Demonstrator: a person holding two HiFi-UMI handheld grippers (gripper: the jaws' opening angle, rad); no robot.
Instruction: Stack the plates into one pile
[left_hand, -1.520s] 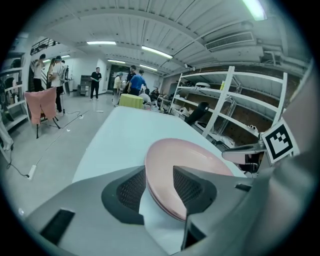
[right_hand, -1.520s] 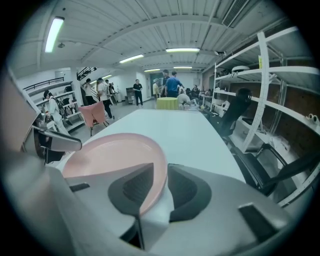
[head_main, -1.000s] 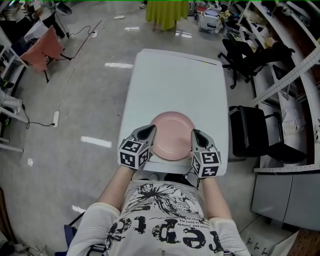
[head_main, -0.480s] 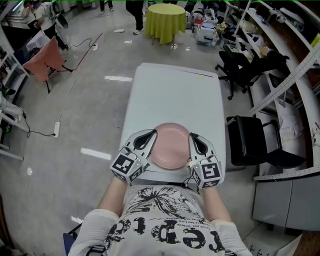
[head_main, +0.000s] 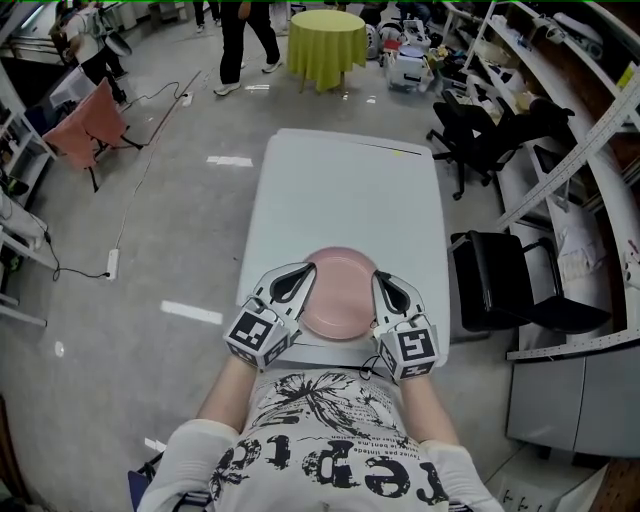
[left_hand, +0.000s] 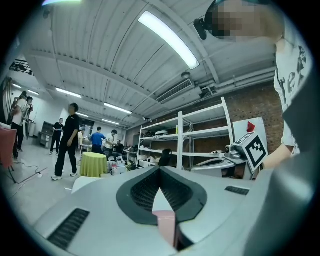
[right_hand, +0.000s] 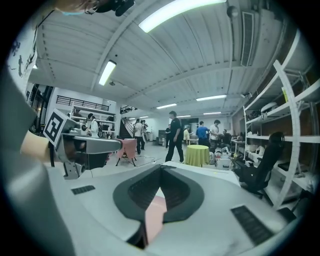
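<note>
Left claw (head_main: 307, 270) and right claw (head_main: 379, 277) each pinch the round, smooth pink plate (head_main: 340, 296) (opposite rims).

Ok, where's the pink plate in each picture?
Head view: pink plate low centre on the white table, between left gripper and right gripper.
Left gripper view: bottom centre, pink edge pinched in the jaws.
Right gripper view: bottom, just left of centre, pinched likewise.
Shared landmark: yellow-green round table.
</note>
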